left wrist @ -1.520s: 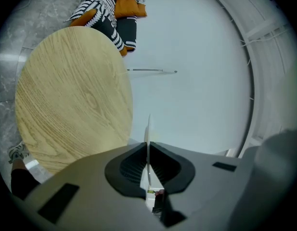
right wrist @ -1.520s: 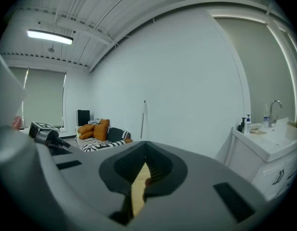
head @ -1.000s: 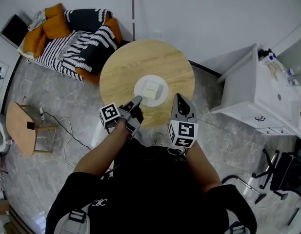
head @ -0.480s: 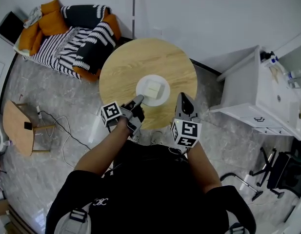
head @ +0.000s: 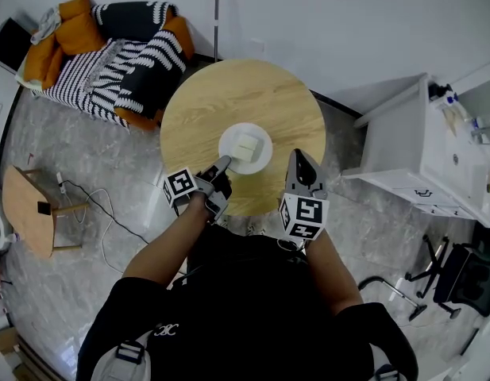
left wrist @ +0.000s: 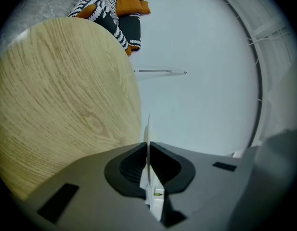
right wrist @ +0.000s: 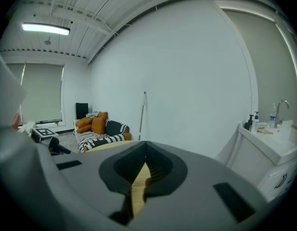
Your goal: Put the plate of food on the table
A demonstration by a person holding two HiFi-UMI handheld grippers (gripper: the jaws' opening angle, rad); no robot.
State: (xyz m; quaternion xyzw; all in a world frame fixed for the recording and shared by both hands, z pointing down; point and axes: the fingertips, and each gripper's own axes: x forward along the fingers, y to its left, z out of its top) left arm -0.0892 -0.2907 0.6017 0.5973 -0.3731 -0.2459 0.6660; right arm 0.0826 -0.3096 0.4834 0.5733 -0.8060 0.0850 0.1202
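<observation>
Grey left tongs and right tongs, each with a black-and-white marker cube behind; further back, black short-sleeved shirt and grey shoulder straps.

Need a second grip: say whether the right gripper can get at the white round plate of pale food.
Probably yes: the right gripper sits just right of the white round plate, nothing between; its shut jaws must open first.

A striped sofa with orange cushions stands well apart from a white sink cabinet.
</observation>
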